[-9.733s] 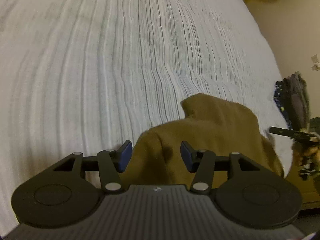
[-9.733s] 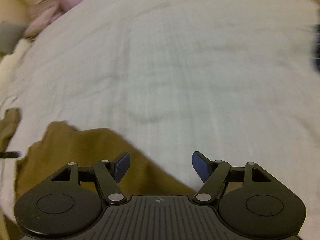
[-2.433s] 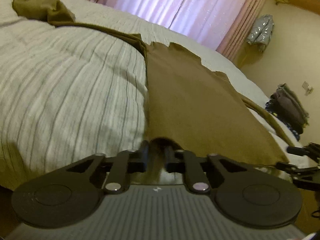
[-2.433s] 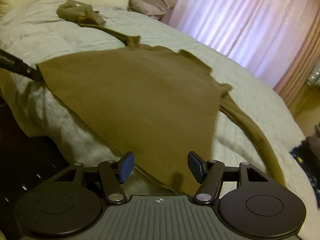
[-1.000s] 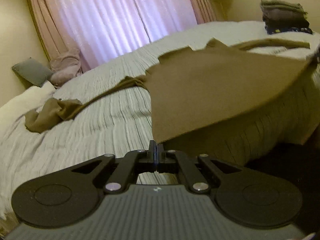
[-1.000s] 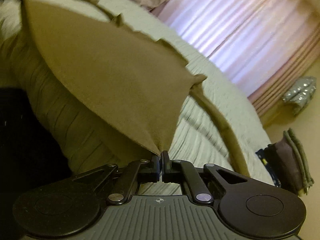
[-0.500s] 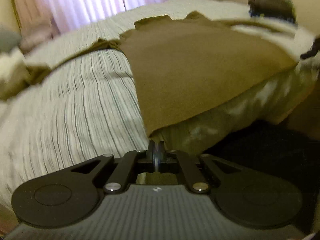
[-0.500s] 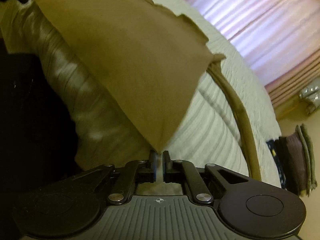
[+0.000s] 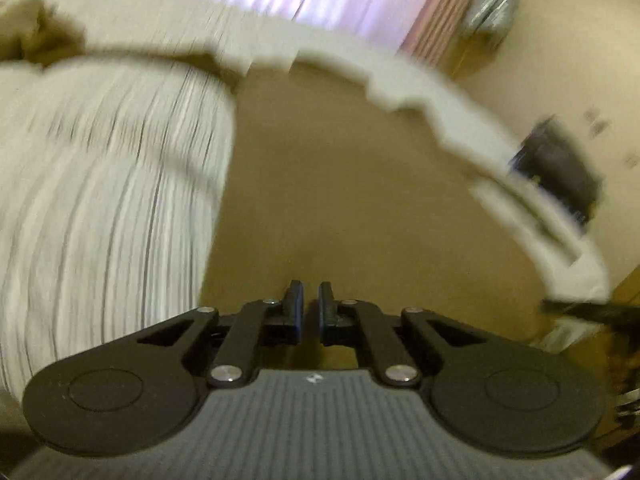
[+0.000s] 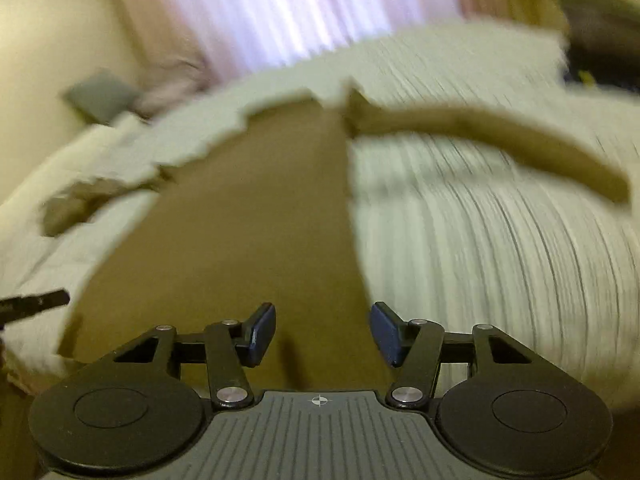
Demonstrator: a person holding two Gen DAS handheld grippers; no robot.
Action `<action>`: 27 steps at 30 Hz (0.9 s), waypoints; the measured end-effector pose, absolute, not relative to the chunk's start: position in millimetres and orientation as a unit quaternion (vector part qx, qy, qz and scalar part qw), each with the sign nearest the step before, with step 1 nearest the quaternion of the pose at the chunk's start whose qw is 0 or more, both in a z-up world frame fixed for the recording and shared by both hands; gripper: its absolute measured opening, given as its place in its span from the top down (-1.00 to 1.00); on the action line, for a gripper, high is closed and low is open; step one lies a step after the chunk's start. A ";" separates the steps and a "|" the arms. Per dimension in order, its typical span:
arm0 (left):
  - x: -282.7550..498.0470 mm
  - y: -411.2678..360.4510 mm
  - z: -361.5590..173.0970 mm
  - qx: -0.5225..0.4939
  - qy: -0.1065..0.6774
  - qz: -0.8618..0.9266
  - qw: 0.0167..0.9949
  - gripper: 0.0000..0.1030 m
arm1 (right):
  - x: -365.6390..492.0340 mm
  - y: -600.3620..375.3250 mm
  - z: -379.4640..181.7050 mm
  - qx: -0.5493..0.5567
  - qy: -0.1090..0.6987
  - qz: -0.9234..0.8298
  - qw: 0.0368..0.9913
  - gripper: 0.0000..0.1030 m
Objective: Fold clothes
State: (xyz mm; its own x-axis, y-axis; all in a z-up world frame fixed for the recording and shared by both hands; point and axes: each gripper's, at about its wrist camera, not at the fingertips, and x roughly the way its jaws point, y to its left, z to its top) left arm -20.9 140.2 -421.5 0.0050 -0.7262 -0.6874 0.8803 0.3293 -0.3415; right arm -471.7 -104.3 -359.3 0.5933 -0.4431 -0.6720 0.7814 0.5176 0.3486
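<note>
An olive-brown long-sleeved shirt (image 9: 340, 184) lies spread flat on the bed, its hem toward me. In the right wrist view the shirt (image 10: 248, 216) has one sleeve (image 10: 500, 140) stretched out to the right. My left gripper (image 9: 310, 300) sits over the hem with its jaws a narrow gap apart and nothing pinched between them. My right gripper (image 10: 323, 326) is open wide over the hem's right corner, holding nothing. Both views are motion-blurred.
The bed (image 9: 100, 200) has a pale striped cover. Pink curtains (image 10: 300, 12) hang behind it. A grey pillow (image 10: 100, 96) lies at the head. A pile of dark folded clothes (image 9: 560, 164) sits off the bed's right side. The other gripper's tip (image 10: 36, 304) shows at left.
Both grippers let go of the shirt's hem corners: the right opened wide, the left parted slightly. The shirt now lies flat on the bed, and both cameras swung over it.
</note>
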 end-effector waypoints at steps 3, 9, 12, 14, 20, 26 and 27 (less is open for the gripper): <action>-17.6 142.1 -420.0 0.072 0.423 -0.566 0.704 0.95 | -511.9 -117.2 -356.0 0.384 0.206 -0.388 0.813 -0.12; -8.7 127.1 -398.2 0.045 0.400 -0.564 0.721 0.94 | -627.2 -187.1 -363.9 0.549 -0.026 -0.456 0.700 -0.12; -8.5 113.5 -396.6 0.042 0.399 -0.564 0.721 0.93 | -651.8 -218.0 -388.7 0.639 -0.117 -0.430 0.627 -0.12; -10.3 107.0 -398.0 0.043 0.403 -0.566 0.718 0.92 | -650.9 -228.1 -403.5 0.684 -0.149 -0.407 0.587 -0.12; -14.7 104.0 -404.6 0.044 0.414 -0.557 0.719 0.85 | -652.5 -244.3 -423.5 0.714 -0.191 -0.423 0.525 0.65; -8.2 106.8 -399.2 0.039 0.409 -0.553 0.724 0.85 | -651.1 -263.4 -364.7 0.545 -0.129 -0.514 0.650 0.89; -7.6 107.6 -398.7 0.039 0.409 -0.553 0.725 0.85 | -649.0 -264.5 -352.9 0.518 -0.122 -0.524 0.665 0.89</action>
State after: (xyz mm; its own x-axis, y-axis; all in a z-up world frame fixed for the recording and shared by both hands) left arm -7.6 107.6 -398.7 0.0533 -0.7702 -0.6356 0.8336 0.3848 -0.3963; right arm -649.0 -264.5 -352.9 0.4216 -0.8233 -0.3802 0.5710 -0.0847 0.8166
